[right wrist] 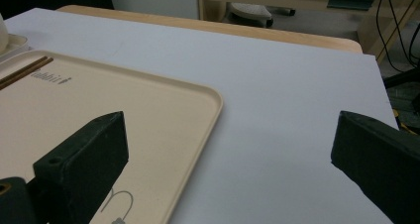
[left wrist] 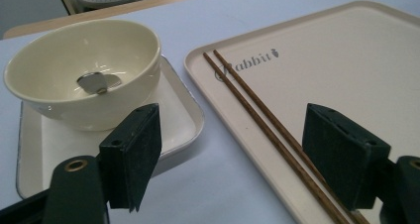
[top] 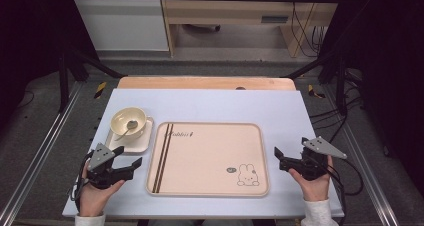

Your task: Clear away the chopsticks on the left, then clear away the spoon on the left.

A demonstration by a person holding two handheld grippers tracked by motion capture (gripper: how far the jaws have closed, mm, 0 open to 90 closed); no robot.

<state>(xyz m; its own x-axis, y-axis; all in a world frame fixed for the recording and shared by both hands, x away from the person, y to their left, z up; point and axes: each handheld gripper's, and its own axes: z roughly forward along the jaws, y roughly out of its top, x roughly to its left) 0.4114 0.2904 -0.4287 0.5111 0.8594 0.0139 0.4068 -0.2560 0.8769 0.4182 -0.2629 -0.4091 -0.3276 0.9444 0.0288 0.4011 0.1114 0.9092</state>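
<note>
Your left hand-held gripper [top: 129, 163] sits at the near left of the bench [top: 210, 103], its black jaws spread wide and holding nothing; in the left gripper view they frame the gap between the plate and the tray. Your right hand-held gripper [top: 278, 157] rests at the near right, just off the tray's right edge, jaws likewise spread apart and empty.

Between your hands lies a cream rectangular tray [top: 210, 146] with rounded corners and a raised rim, printed with a small rabbit [top: 247, 176] at its near right corner and the word "Rabbit" near the far left. A pair of thin brown chopsticks [top: 164, 156] lies side by side along the tray's left edge, running from far to near.

Just left of the tray stands a pale yellow bowl [top: 129, 121] on a square cream plate [top: 142, 141]. A metal spoon [top: 131, 125] rests inside the bowl, with its handle leaning toward the bowl's near left rim.

A white sheet covers the bench.
</note>
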